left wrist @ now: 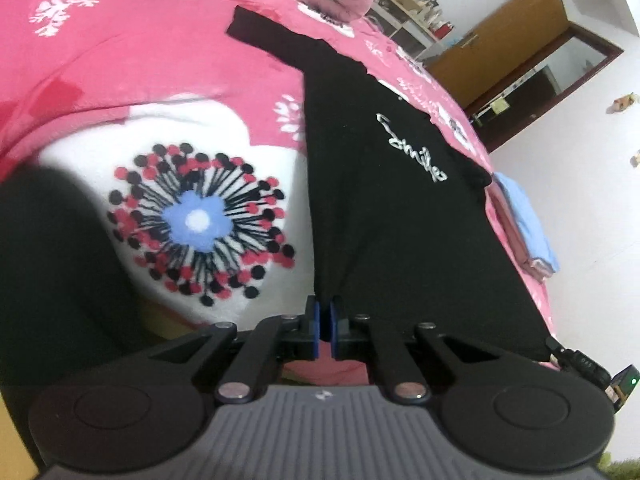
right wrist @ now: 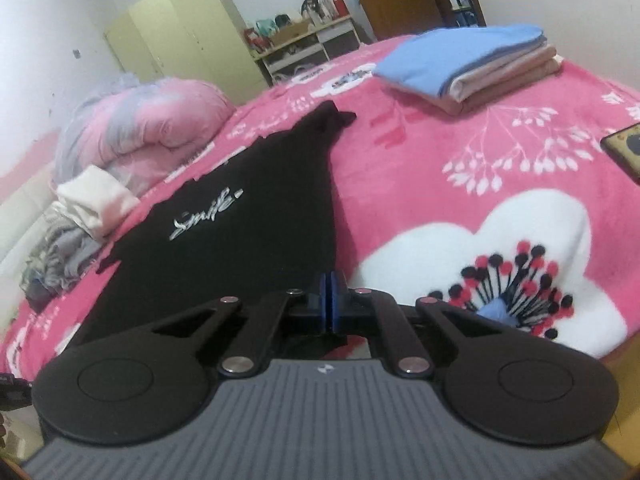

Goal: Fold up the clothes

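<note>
Left wrist view: left claw (left wrist: pixel 326 312) pinched tight on the near hem of the black T-shirt (left wrist: pixel 384 200), which lies face up and flat on the pink floral bed (left wrist: pixel 160 60), script print showing, one sleeve spread at the far end, no fold made in it yet; folded blue and tan pile (left wrist: pixel 528 228) glimpsed just past its far edge. Right wrist view: right claw (right wrist: pixel 329 286) likewise closed on the hem at the shirt's other near corner, folded pile (right wrist: pixel 472 68) well apart and done, crumpled unfolded heap (right wrist: pixel 72 228) beyond the shirt — judged early-to-mid task.
</note>
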Motion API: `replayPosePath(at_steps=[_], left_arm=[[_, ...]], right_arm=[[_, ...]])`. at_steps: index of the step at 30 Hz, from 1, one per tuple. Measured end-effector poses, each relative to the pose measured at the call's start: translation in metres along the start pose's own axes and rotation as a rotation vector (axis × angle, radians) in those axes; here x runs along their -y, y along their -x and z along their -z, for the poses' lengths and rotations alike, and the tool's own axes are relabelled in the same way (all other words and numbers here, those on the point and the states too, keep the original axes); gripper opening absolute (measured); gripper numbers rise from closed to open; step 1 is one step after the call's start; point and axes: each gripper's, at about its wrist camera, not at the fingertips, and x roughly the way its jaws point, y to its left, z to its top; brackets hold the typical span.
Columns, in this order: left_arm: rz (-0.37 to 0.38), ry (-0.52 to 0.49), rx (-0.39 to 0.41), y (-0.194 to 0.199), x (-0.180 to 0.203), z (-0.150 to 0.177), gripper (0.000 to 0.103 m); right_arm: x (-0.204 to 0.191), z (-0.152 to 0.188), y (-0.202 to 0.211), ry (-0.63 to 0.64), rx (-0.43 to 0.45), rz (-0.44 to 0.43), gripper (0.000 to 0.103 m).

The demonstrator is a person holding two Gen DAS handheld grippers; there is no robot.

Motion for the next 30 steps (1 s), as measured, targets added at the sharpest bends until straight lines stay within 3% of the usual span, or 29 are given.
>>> replayPosePath(at_steps=[7,10,13,16,22,24,26,30], left_arm=[[0.025,0.015,-0.037,-0.008,-0.002,-0.001,0.005],[0.057,0.092,-0.064,-0.016,-0.012,-0.001,0.005],[0.098,0.093,-0.032,-0.006,-0.01,-0.006,0.005],[0.058,0.065,-0.044,-0.008,-0.011,-0.006,0.005],[0.005,0.081,-0.137,-0.041,-0.027,0.005,0.006],[-0.012,0.072,-0.144,-0.045,-0.031,0.006,0.01],[-0.027,0.07,-0.142,-0.044,-0.035,0.006,0.022],[-0.03,0.064,-0.134,-0.034,-0.037,0.004,0.042]], right_arm=[[0.006,-0.002,0.008,-0.043,-0.003,-0.017,0.001],[0.015,0.0,-0.001,-0.07,-0.036,0.005,0.001],[0.012,-0.008,0.005,-0.075,-0.017,-0.026,0.001],[0.005,-0.016,0.012,-0.032,0.005,-0.038,0.001],[0.027,0.008,-0.022,-0.042,-0.129,0.057,0.001],[0.031,0.013,-0.024,-0.066,-0.129,0.054,0.001],[0.032,0.015,-0.024,-0.075,-0.127,0.059,0.004],[0.032,0.014,-0.015,-0.072,-0.112,0.1,0.019]])
